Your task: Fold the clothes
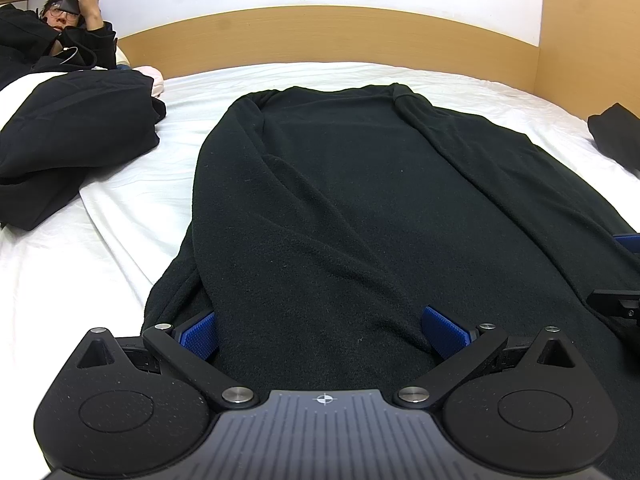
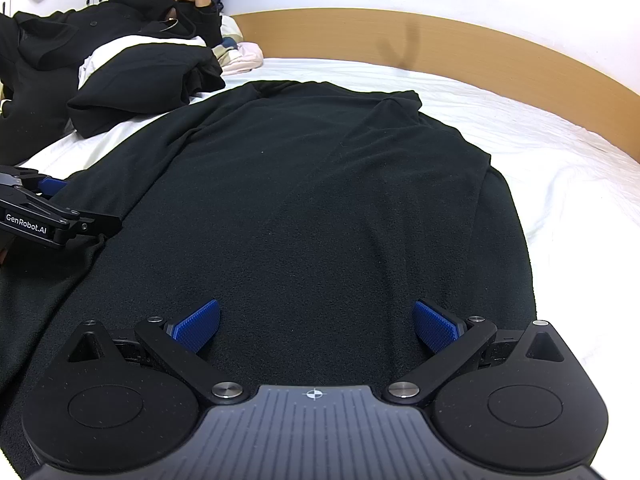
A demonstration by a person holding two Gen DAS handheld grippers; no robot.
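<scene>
A black fleece garment (image 1: 340,208) lies spread lengthwise on the white bed sheet (image 1: 120,216), both sleeves folded inward along its sides. My left gripper (image 1: 322,334) stands open low over the garment's near hem, blue pads (image 1: 200,334) on either side of a raised fold, not closed on it. My right gripper (image 2: 316,326) is also open, hovering over the near end of the same garment (image 2: 320,200) with flat cloth between its pads (image 2: 434,330). The left gripper's body (image 2: 44,216) shows at the left edge of the right wrist view.
A person in black (image 1: 60,36) lies at the back left holding a phone. A bundle of black clothing (image 1: 76,132) sits on the sheet left of the garment. Another dark item (image 1: 616,132) lies at the right edge. A wooden headboard (image 1: 320,36) rims the bed.
</scene>
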